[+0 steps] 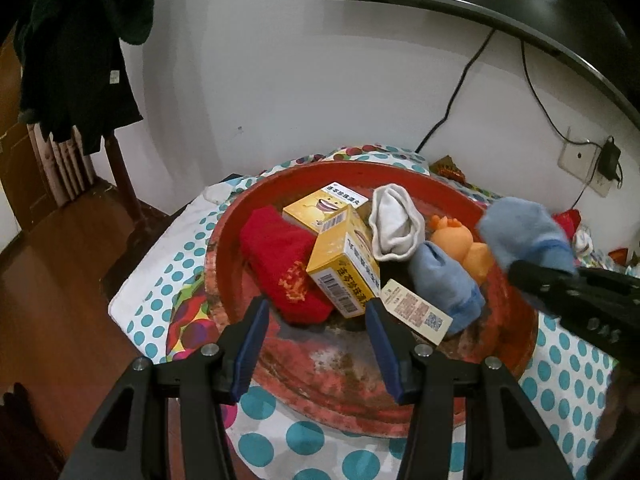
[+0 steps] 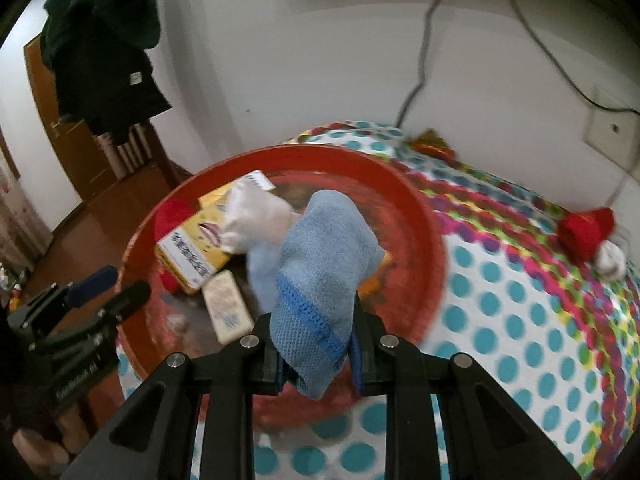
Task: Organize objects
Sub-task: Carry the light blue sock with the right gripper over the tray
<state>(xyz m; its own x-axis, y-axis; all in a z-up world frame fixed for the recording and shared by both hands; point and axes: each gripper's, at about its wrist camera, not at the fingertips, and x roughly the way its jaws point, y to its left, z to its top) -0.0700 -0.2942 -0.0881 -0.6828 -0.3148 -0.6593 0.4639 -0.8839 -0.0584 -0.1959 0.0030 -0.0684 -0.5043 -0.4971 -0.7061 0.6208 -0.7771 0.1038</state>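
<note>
Your right gripper (image 2: 316, 344) is pinching a light blue sock (image 2: 324, 264) by its cuff end, carrying it above the near-right rim of the red round tray (image 1: 516, 344). Your left gripper (image 1: 316, 316) is sitting spread and empty over the tray's near edge, pointing at the boxes.

Risks as I'm judging them:
- The grip is only on the cuff; the toe is hanging loose. If you're swinging fast, it may snag the orange rubber duck (image 1: 460, 244) or drag the white sock (image 1: 394, 222) out.
- The right-wrist view is blurring, so drop placement may be off; the sock could land on the rim and slide onto the polka-dot cloth (image 2: 520, 320).
- Both grippers are crowding the same side of the tray; they could clip each other.
- The front yellow box (image 1: 346, 268) is leaning on the red sock (image 1: 284, 264); a nudge may topple it.

Count in the tray:
- yellow boxes: two, the second (image 1: 316, 206) behind
- light blue socks: one lying (image 1: 444, 284) with a paper tag (image 1: 416, 308), plus the one you're holding
- red sock: one
- white sock: one
- duck: one

Outside the tray, toward the table's far-right edge: one red bundle (image 2: 586, 228) and one white bundle (image 2: 610, 260), probably socks, too blurred to confirm.
</note>
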